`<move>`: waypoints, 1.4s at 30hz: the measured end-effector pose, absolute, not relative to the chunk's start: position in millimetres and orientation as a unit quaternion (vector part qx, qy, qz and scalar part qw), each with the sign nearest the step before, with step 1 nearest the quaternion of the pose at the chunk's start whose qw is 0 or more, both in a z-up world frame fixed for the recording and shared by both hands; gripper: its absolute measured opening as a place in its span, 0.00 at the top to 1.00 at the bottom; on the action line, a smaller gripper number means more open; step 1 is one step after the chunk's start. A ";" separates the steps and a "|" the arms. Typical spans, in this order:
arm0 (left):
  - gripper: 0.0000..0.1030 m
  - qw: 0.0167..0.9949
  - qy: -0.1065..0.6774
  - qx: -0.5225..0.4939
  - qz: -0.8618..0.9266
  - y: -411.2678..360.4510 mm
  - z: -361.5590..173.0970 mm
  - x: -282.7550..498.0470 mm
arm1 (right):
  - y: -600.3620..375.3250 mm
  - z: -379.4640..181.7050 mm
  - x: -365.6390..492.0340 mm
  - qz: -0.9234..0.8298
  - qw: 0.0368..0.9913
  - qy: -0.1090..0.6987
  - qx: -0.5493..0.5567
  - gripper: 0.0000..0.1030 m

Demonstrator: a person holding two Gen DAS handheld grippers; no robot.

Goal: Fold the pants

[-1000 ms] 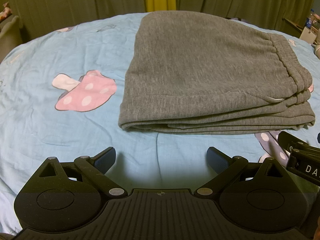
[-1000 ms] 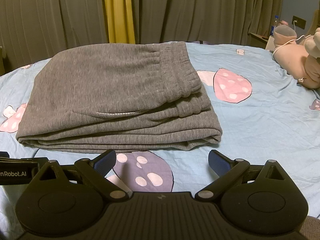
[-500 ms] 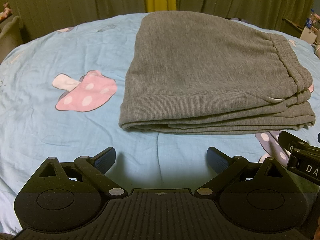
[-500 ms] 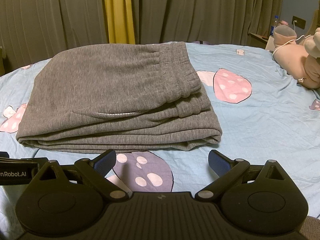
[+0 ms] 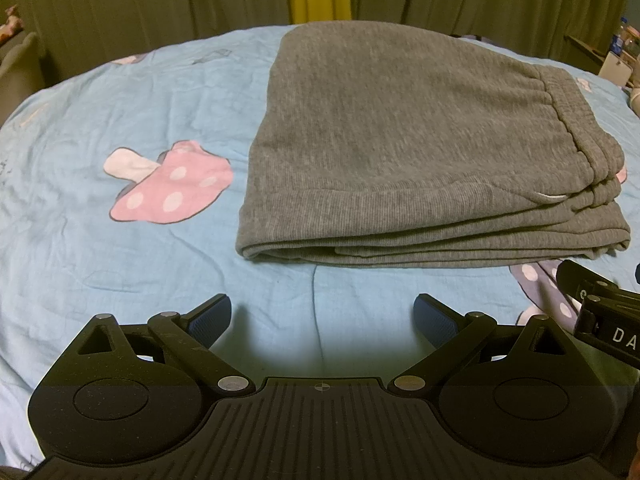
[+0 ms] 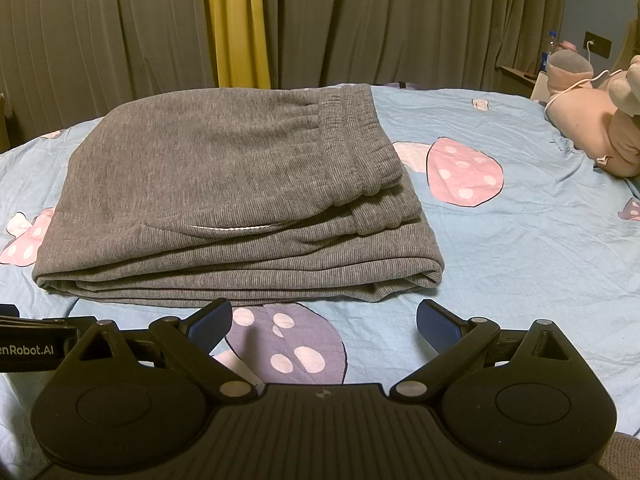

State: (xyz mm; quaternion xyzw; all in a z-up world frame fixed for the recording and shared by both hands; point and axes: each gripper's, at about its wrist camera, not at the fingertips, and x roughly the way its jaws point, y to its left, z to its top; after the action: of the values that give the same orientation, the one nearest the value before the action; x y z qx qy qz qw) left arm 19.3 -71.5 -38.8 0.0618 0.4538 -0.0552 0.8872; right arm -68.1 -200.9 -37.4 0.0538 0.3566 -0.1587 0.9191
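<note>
Grey sweatpants [image 5: 412,152] lie folded in a flat stack of several layers on the blue bedsheet [image 5: 120,264], waistband on the right. They also show in the right wrist view [image 6: 224,200]. My left gripper [image 5: 322,316] is open and empty, hovering a short way in front of the stack's near left edge. My right gripper [image 6: 324,322] is open and empty, in front of the stack's near right edge. The right gripper's side shows at the right edge of the left wrist view [image 5: 600,320].
The sheet has pink mushroom prints [image 5: 168,188] [image 6: 460,172] and a purple one [image 6: 288,344]. Pink plush toys [image 6: 596,120] lie at the bed's right. Grey and yellow curtains [image 6: 240,24] hang behind the bed.
</note>
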 end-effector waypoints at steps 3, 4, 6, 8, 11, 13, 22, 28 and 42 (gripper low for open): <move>0.02 0.887 0.454 0.063 -0.058 -70.3 -38.9 19.4 | -200.7 -37.4 -68.1 -0.159 0.919 0.356 0.053 0.04; 0.02 0.887 0.454 0.064 -0.058 -70.2 -38.9 19.2 | -200.7 -37.5 -67.9 -0.159 0.919 0.356 0.054 0.04; 0.02 0.886 0.455 0.065 -0.059 -69.1 -39.4 19.9 | -200.6 -37.6 -67.5 -0.159 0.919 0.357 0.054 0.04; 0.02 0.886 0.454 0.065 -0.060 -68.8 -39.5 20.0 | -200.7 -37.6 -68.0 -0.159 0.919 0.356 0.054 0.04; 0.02 0.886 0.455 0.065 -0.059 -69.2 -39.5 19.9 | -200.7 -37.7 -67.4 -0.160 0.919 0.356 0.053 0.04; 0.02 0.886 0.455 0.065 -0.059 -69.3 -39.5 19.8 | -200.9 -37.8 -67.3 -0.159 0.919 0.357 0.054 0.04; 0.02 0.886 0.454 0.069 -0.062 -69.3 -39.6 19.7 | -200.8 -38.0 -67.5 -0.159 0.919 0.356 0.054 0.04; 0.02 0.886 0.454 0.071 -0.065 -69.6 -39.5 19.7 | -200.7 -38.3 -67.7 -0.160 0.919 0.357 0.053 0.04; 0.02 0.885 0.454 0.078 -0.068 -70.8 -39.6 19.5 | -201.0 -39.5 -67.7 -0.160 0.919 0.357 0.054 0.04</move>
State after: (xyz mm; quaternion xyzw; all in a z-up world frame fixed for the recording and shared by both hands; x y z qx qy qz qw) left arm 19.5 -70.8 -39.6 0.0780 0.4542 -0.0680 0.8849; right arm -67.7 -201.0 -39.5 0.0541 0.3572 -0.1598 0.9187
